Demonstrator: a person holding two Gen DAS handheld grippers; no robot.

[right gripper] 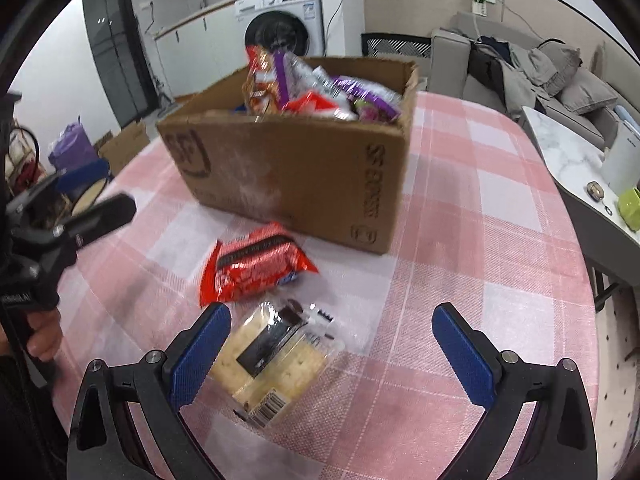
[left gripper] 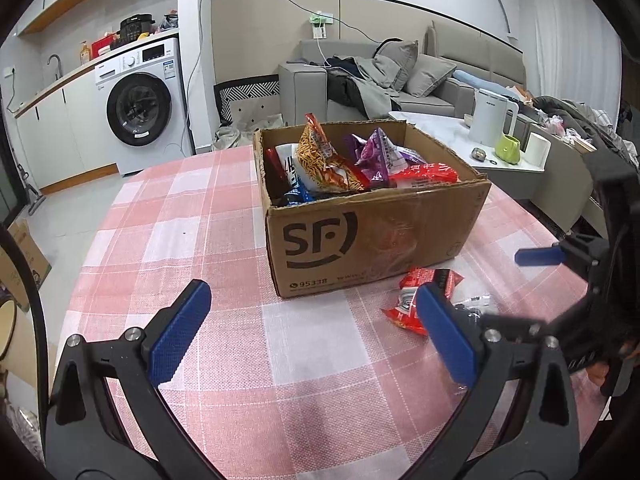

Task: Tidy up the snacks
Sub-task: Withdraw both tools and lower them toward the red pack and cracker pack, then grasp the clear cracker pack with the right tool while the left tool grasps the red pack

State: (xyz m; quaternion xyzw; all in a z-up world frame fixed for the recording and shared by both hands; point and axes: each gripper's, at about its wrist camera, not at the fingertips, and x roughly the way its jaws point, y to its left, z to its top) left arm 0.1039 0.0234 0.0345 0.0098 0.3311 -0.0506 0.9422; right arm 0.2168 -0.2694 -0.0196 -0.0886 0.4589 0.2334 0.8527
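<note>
A cardboard box (left gripper: 372, 236) marked SF stands on the pink checked tablecloth (left gripper: 200, 240), holding several snack bags (left gripper: 328, 160); it also shows in the right wrist view (right gripper: 304, 176). A red snack packet (right gripper: 256, 264) lies on the cloth in front of the box, partly hidden in the left wrist view (left gripper: 408, 300). A clear cracker pack (right gripper: 272, 356) lies just ahead of my right gripper (right gripper: 332, 340), which is open and empty, its left finger beside the pack. My left gripper (left gripper: 312, 316) is open and empty above the cloth, left of the red packet.
A marble side table (left gripper: 448, 136) with a white kettle (left gripper: 492, 116) and green cup stands right of the dining table. A sofa (left gripper: 400, 76) and washing machine (left gripper: 140, 104) are behind. The table edge curves away at left and right.
</note>
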